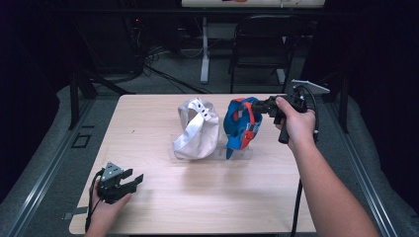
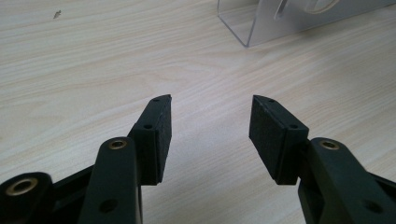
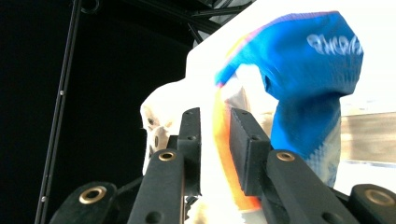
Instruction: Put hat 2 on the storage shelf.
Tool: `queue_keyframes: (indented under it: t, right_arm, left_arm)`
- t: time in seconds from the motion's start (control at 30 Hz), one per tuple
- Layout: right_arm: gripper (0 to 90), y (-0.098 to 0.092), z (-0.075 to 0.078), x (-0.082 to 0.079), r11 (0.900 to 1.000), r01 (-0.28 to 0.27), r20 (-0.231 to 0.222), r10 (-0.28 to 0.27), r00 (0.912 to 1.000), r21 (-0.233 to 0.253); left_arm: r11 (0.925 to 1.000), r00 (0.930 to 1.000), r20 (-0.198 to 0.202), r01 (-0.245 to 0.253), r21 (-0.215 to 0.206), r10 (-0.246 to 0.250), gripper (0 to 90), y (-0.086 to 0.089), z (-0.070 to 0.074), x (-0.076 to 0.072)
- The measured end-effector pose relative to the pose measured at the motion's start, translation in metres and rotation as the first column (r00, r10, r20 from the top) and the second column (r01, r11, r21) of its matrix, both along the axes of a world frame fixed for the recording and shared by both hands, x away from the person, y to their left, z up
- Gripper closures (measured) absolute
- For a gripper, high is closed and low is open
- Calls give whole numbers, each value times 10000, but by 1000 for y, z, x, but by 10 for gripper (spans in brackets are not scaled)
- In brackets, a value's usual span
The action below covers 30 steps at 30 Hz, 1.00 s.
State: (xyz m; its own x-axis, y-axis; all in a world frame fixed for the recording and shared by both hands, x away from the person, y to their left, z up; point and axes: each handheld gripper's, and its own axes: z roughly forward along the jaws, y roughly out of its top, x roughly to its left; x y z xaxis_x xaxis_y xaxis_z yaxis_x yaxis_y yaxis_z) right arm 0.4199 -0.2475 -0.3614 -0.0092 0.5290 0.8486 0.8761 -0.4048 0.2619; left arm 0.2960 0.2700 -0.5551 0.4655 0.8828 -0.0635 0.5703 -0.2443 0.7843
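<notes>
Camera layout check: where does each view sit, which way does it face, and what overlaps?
High view: above the person's side, facing forward and down on the light wooden table; both forearms, left gripper and right gripper show.
Left gripper view: along its open fingers, low over the table.
Right gripper view: along its fingers closed on the blue and orange cap.
Shared: cap, high and right.

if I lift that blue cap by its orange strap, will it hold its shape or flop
Probably flop somewhat: the blue cap looks like soft fabric, already sagging on its clear stand. It's likely light, so the right gripper, jaws pinching the thin orange strap, should carry it. The strap could slip, being narrow.
</notes>
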Motion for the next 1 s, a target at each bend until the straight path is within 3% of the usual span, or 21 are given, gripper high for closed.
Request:
queue_keyframes:
  t: [0.13,0.6,0.9,1.0]
  right_arm:
    - [735,-1,1,-2,10000,47,51,-47,10000,-11]
    - [667,-8,5,-27,9932,-379,552,442,9975,-1103]
    - [599,-16,-2,-49,9897,-238,1012,383,9941,-1412]
    - [583,-21,-6,-58,9860,-443,1139,631,9915,-1607]
  left_arm:
    - [10000,10000,-23,58,24,-58,495,-1,0,1]
    - [9995,9995,-56,304,30,-304,494,-9,0,8]
    - [9986,9986,-73,521,70,-520,477,-16,-2,14]
    - [9985,9985,-105,539,0,-539,473,-18,-3,16]
